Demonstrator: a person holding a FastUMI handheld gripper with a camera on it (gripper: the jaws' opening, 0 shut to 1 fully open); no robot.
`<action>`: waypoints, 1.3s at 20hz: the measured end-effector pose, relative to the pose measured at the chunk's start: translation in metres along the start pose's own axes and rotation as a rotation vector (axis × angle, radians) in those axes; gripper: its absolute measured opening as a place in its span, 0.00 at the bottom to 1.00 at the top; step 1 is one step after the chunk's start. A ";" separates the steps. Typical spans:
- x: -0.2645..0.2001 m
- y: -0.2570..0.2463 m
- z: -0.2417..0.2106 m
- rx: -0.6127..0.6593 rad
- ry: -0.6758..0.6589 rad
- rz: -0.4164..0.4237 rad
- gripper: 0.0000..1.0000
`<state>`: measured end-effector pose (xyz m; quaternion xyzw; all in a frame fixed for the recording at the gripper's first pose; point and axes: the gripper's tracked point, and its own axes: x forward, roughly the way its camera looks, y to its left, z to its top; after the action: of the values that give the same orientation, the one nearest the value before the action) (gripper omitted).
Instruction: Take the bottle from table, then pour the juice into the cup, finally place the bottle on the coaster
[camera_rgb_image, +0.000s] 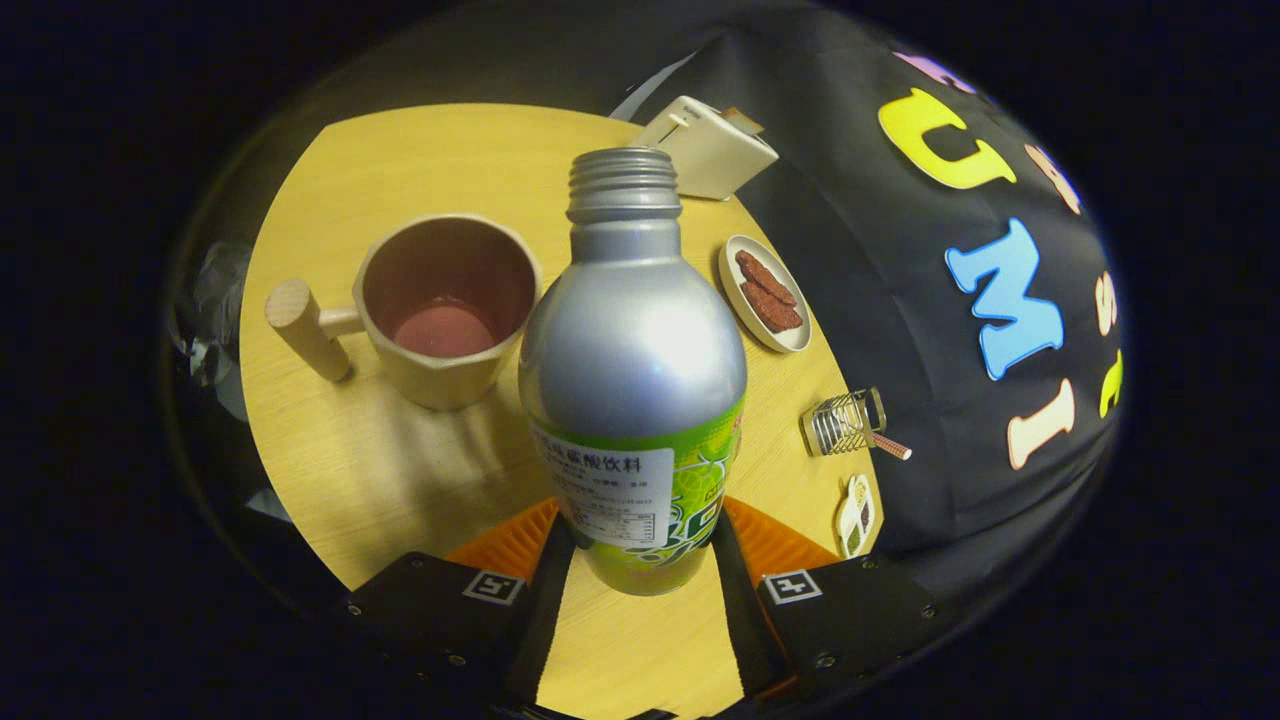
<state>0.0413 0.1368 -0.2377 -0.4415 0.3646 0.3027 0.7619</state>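
A silver metal bottle (632, 350) with a green label and an open threaded neck stands upright between my fingers. My gripper (640, 545) is shut on its lower, labelled part, one finger pressing on each side. I cannot tell whether its base rests on the round wooden table (330, 450) or hangs just above it. Beyond the fingers and left of the bottle stands a beige cup (445, 310) with a wooden peg handle pointing left. Its inside is dark reddish. The cup's rim is close to the bottle's shoulder.
Right of the bottle lies a small oval plate (765, 292) with brown biscuits. A white box (705, 145) stands at the table's far edge. A wire holder (845, 420) and a small patterned piece (856, 515) sit near the right edge, by the black cloth wall.
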 end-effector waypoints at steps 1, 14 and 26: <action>0.003 -0.001 -0.001 0.024 -0.013 0.008 0.72; 0.053 -0.054 0.024 0.536 -0.266 0.055 0.72; 0.102 -0.094 0.051 0.702 -0.389 0.009 0.75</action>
<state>0.1865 0.1567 -0.2616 -0.0871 0.2967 0.2413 0.9199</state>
